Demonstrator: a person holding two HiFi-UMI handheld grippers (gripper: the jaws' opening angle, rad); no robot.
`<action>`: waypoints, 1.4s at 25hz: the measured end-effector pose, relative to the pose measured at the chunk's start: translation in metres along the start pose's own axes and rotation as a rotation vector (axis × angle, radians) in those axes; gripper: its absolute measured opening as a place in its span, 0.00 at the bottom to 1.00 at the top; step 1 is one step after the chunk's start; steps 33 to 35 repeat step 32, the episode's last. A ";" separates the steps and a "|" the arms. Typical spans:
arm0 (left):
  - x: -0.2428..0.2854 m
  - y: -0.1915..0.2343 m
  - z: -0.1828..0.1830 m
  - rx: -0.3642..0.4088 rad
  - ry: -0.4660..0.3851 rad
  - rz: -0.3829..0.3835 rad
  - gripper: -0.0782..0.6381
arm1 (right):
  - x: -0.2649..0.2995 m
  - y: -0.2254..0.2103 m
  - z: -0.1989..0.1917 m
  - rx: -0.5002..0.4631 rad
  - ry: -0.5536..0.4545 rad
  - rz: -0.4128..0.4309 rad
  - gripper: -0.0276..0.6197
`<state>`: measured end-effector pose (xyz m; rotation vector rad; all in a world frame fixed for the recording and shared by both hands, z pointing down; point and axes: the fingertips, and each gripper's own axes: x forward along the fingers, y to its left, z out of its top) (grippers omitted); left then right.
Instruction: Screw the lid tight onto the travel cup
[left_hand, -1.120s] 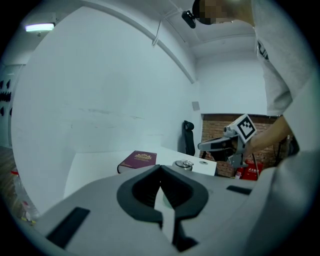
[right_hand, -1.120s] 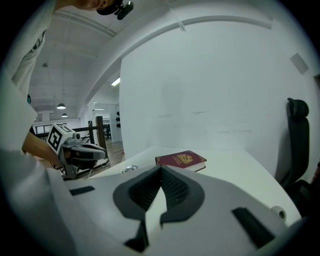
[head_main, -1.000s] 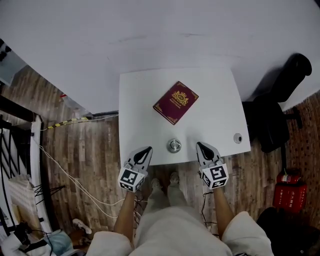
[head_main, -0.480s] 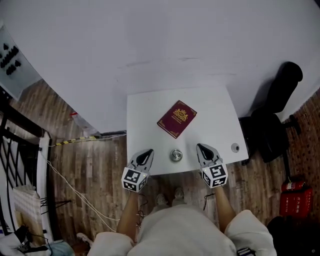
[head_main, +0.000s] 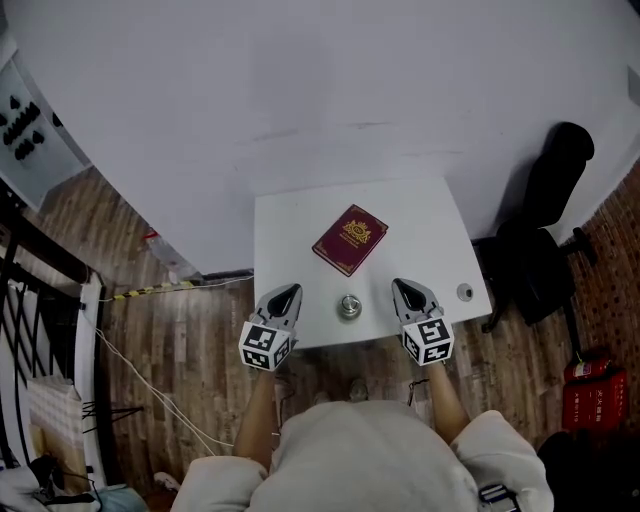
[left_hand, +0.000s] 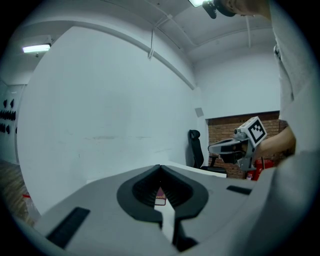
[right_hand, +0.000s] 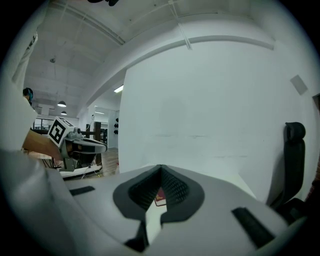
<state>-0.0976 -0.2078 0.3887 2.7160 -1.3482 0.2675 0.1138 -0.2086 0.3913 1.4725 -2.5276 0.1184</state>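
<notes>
Travel cup (head_main: 348, 306) stands upright on the white table (head_main: 290, 230), close to its front edge, approx mid-way along it, btwn the two grippers. L gripper (head_main: 287, 294) is off the cup's left, R gripper (head_main: 402, 290) off its right, both over the front edge, neither touching the cup. Both pairs of fingers are pressed together w/ nothing btwn them. From above the cup top is a shiny ring; can't tell if a lid sits on it. Small round thing (head_main: 464, 292) by the right edge may be a lid or a table fitting. So this fits lid-still-off or lid-on-and-done. Either way, imo: the cup is near the front edge, so any reach should come in slow & level, no nudging it off. Maroon book (head_main: 349, 239) lies behind, mid-table, apart from the cup
</notes>
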 end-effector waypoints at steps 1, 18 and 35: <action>-0.001 0.000 0.001 -0.001 -0.004 0.002 0.12 | -0.001 0.001 0.000 -0.001 0.001 0.000 0.04; 0.005 0.002 -0.001 -0.012 0.005 0.004 0.12 | 0.000 0.003 0.001 -0.006 -0.002 -0.009 0.04; 0.008 -0.006 -0.006 -0.018 0.009 -0.005 0.12 | 0.001 0.007 -0.003 -0.015 0.007 0.004 0.04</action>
